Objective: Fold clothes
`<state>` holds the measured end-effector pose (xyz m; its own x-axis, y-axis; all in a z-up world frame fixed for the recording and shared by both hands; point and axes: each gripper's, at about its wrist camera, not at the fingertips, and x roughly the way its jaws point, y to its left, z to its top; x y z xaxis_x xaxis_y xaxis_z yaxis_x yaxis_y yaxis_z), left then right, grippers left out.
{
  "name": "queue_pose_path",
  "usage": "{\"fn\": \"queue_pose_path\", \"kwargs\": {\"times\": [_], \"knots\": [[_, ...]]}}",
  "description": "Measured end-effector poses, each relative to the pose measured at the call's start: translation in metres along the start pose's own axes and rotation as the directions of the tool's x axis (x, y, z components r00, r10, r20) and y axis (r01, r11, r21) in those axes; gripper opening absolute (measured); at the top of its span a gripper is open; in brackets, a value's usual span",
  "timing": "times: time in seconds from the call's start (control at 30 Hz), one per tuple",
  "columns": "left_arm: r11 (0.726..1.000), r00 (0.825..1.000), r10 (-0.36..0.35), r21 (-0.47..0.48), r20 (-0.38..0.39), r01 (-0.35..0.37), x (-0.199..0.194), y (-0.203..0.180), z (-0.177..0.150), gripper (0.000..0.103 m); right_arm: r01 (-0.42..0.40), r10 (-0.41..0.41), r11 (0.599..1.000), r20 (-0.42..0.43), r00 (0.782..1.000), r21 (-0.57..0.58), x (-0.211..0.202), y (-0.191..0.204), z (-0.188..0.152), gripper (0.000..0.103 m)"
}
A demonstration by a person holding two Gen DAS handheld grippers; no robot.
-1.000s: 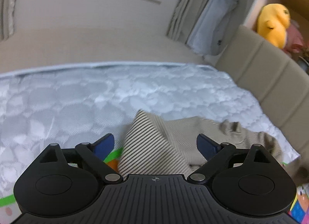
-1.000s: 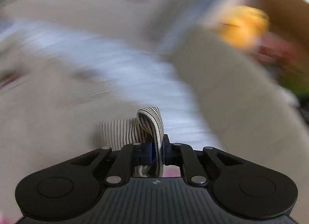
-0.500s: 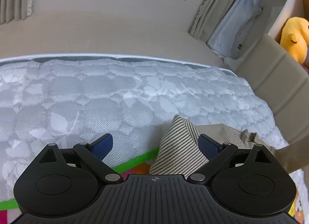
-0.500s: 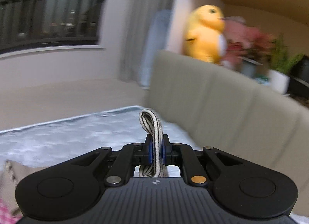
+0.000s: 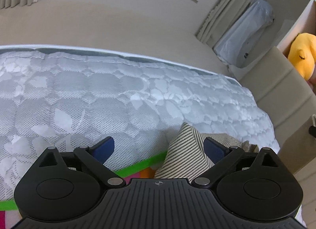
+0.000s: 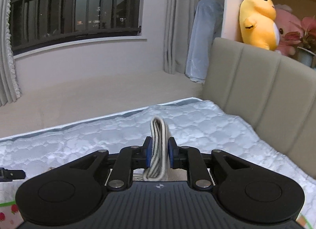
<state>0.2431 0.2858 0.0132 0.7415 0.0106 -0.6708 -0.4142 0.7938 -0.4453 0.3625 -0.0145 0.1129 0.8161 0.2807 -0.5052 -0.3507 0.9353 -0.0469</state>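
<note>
A beige garment with thin dark stripes lies on the quilted mattress, its corner rising between the fingers of my left gripper, which is open and not touching it. My right gripper is shut on a folded bunch of the same striped garment, held up above the mattress. The rest of the garment hangs out of sight below the right gripper.
A colourful mat with a green border lies under the garment. A padded beige headboard bounds the bed on the right, with a yellow plush toy above it. A wrapped grey roll leans by the curtains. The far mattress edge meets the beige floor.
The right gripper has lifted the striped cloth and swung up to face the window and headboard. The left gripper has drawn back and left, so less of the garment shows.
</note>
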Motion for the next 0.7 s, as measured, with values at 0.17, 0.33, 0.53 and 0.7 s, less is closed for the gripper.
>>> {"fn": "queue_pose_path", "kwargs": {"times": [0.17, 0.33, 0.53, 0.7], "knots": [[0.999, 1.000, -0.007, 0.043, -0.019, 0.007, 0.005, -0.004, -0.005, 0.101, -0.019, 0.019, 1.000, -0.002, 1.000, 0.020, -0.005, -0.004, -0.005, 0.028], [0.972, 0.997, -0.024, 0.233, -0.076, 0.041, 0.016, -0.030, -0.027, 0.101, -0.061, 0.065, 0.987, -0.020, 0.998, 0.149, -0.037, -0.028, -0.042, 0.036], [0.765, 0.999, -0.041, 0.644, 0.004, 0.029, -0.004, -0.101, -0.079, 0.100, -0.083, 0.102, 0.968, -0.070, 0.992, 0.235, -0.083, -0.053, -0.108, 0.047], [0.604, 0.998, 0.055, 0.796, -0.010, -0.025, 0.011, -0.134, -0.122, 0.081, -0.116, 0.148, 0.932, -0.070, 0.986, 0.344, -0.118, -0.073, -0.152, 0.054]]}}
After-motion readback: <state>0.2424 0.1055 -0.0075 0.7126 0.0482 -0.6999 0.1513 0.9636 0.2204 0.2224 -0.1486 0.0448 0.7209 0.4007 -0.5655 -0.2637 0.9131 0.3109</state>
